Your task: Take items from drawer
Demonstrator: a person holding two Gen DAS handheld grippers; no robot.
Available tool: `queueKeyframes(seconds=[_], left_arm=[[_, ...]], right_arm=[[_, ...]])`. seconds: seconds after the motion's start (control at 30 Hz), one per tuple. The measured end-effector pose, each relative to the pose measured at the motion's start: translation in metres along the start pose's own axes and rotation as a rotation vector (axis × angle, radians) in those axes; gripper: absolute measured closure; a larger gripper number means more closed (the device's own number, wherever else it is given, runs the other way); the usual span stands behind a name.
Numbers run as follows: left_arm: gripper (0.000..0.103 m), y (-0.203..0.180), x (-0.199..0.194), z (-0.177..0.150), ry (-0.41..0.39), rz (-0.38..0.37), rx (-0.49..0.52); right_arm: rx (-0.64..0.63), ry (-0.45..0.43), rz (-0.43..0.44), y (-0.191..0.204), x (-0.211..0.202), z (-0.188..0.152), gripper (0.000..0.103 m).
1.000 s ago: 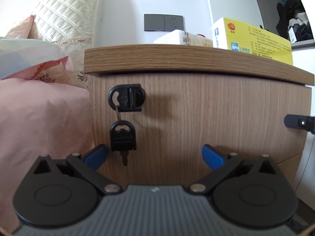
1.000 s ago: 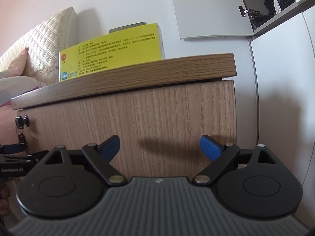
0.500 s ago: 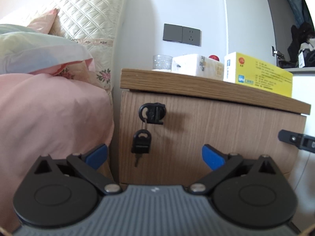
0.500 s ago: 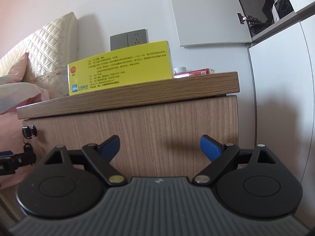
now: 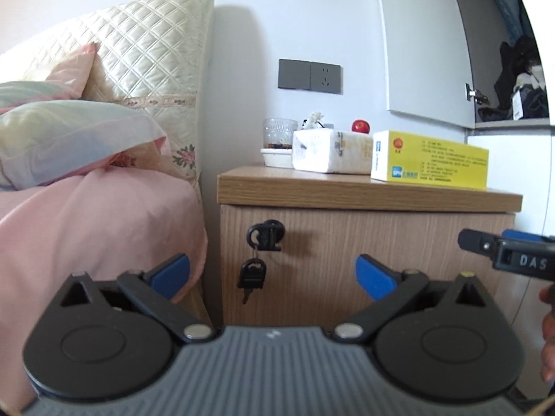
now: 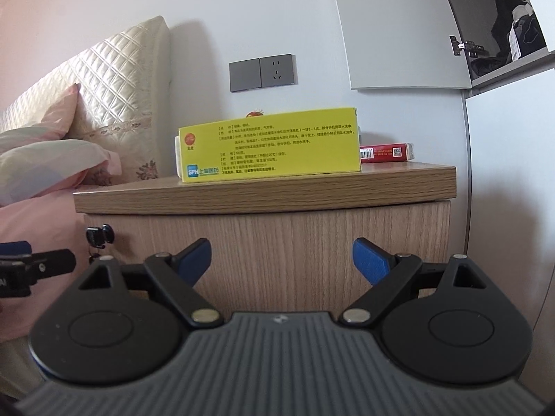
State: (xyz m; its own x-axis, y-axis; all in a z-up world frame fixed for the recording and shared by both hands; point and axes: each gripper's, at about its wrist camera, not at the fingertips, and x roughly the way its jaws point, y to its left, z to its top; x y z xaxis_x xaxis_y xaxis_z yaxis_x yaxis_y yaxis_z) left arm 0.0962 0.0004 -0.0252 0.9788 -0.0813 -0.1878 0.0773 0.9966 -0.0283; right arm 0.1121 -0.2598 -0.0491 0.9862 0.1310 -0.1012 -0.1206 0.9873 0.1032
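A wooden nightstand stands beside the bed, its drawer front point(image 5: 364, 263) point(image 6: 312, 239) closed. A black lock point(image 5: 265, 239) point(image 6: 100, 235) sits at the drawer's upper left, with a black key point(image 5: 251, 275) hanging from it. On top lie a yellow box point(image 5: 430, 164) point(image 6: 270, 144), a white tissue pack point(image 5: 331, 150) and a red box point(image 6: 386, 152). My left gripper point(image 5: 272, 272) is open, a short way back from the drawer and level with the key. My right gripper point(image 6: 281, 258) is open too, facing the drawer's right half with nothing between its fingers.
A bed with pink bedding point(image 5: 93, 235) and pillows point(image 5: 69, 135) lies left of the nightstand. A glass point(image 5: 279, 135) in a white dish and a red ball point(image 5: 360, 126) stand at the back. A white wardrobe point(image 6: 513, 190) is on the right, one upper door open.
Both grippers have pulled back and risen from the drawer front, so the nightstand top and wall now show. Both stay open.
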Motion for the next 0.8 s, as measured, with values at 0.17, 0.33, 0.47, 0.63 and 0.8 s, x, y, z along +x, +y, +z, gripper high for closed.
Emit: queueKeyframes(seconds=[0.17, 0.33, 0.47, 0.63, 0.8], left_arm=[[0.0, -0.002, -0.013, 0.006, 0.014, -0.018, 0.016], [0.0, -0.004, -0.033, 0.012, 0.019, -0.037, 0.022], [0.0, -0.007, -0.047, 0.015, 0.017, -0.032, 0.064], [0.0, -0.006, -0.062, 0.025, 0.02, -0.042, 0.049], [0.0, -0.011, -0.086, 0.042, -0.014, -0.063, 0.036]], right_arm=[[0.004, -0.003, 0.009, 0.003, -0.018, 0.007, 0.012], [-0.007, -0.011, 0.015, 0.004, -0.036, 0.014, 0.012], [-0.004, -0.023, 0.017, 0.002, -0.053, 0.02, 0.012], [0.004, -0.019, 0.024, 0.005, -0.068, 0.028, 0.012], [-0.004, -0.021, 0.026, 0.012, -0.075, 0.036, 0.012]])
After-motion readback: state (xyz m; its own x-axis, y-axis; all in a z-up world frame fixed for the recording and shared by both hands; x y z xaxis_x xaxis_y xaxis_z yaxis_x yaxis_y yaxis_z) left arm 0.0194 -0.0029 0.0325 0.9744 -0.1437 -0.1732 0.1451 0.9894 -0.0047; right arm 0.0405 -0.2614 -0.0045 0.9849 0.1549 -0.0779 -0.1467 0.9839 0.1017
